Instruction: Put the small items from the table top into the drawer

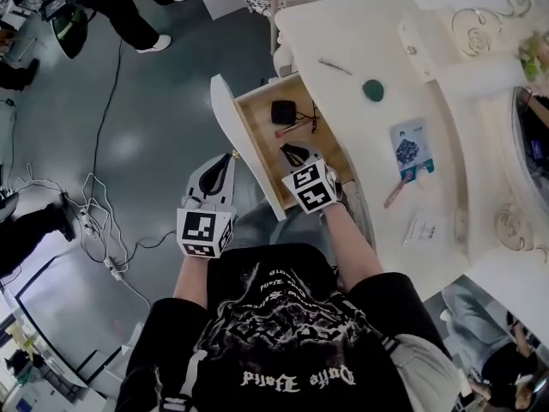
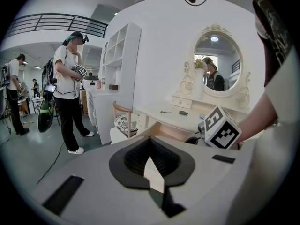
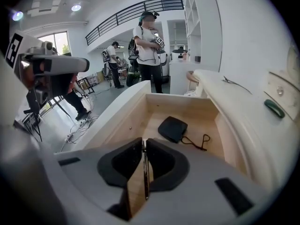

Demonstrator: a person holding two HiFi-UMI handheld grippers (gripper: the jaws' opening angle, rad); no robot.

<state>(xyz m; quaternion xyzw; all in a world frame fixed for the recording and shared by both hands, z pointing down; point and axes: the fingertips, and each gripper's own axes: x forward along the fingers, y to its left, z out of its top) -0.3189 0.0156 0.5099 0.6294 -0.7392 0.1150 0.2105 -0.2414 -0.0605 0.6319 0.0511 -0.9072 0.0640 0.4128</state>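
Small items to be cleared lie across the white dressing table [image 1: 480,75], in the right half of the head view. The open drawer [image 1: 256,131] sits at centre, with a black pouch [image 1: 284,111] and its cord already inside.

Your right gripper [image 1: 296,155] hangs over the drawer's near end, jaws pinched on a thin dark strip [image 3: 146,172]. Your left gripper [image 1: 225,168] waits outside the drawer front, jaws together on nothing.

On the table top, biggest first, are a blue card [image 1: 412,148], a white packet [image 1: 424,228], a green oval [image 1: 373,90], a pink stick [image 1: 397,192] and a thin metal piece [image 1: 334,65]. All look light and stiff. The card lies flat, so you would likely need to nip an edge. Take the stick and metal piece across the middle, since they may slip or roll.

Only the right gripper view shows the strip in your jaws. The head view hides it under the marker cube [image 1: 309,187], but it alone shows the card, packet and stick.
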